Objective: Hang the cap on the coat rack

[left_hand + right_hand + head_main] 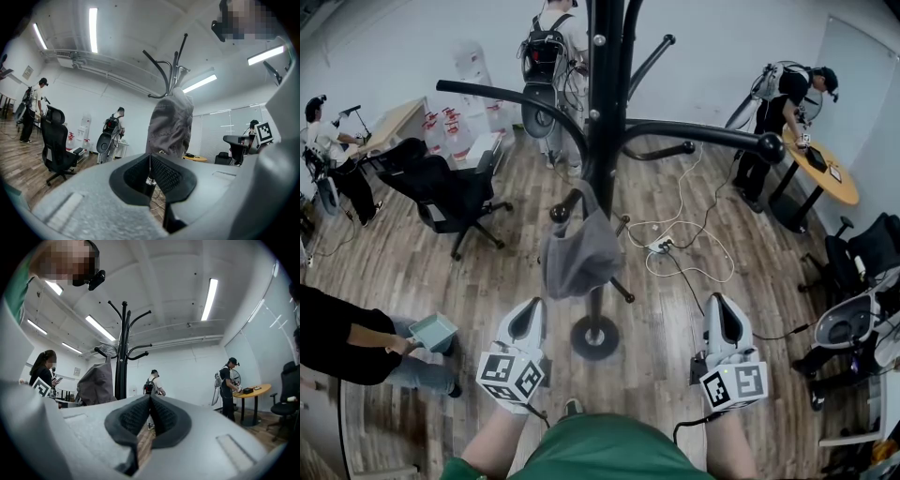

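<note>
Head view: cap (578,253) hangs just beyond left claw (529,309), apart.

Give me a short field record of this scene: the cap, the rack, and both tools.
cap: grey cap, hanging from a lower hook of the rack
coat rack: black coat rack, upright, with curved hooks
left tool: left tool, jaws together, empty, not touching the cap
right tool: right tool, jaws together, empty, off to the side of the rack
task status: cap appears hung, with neither tool holding it
</note>
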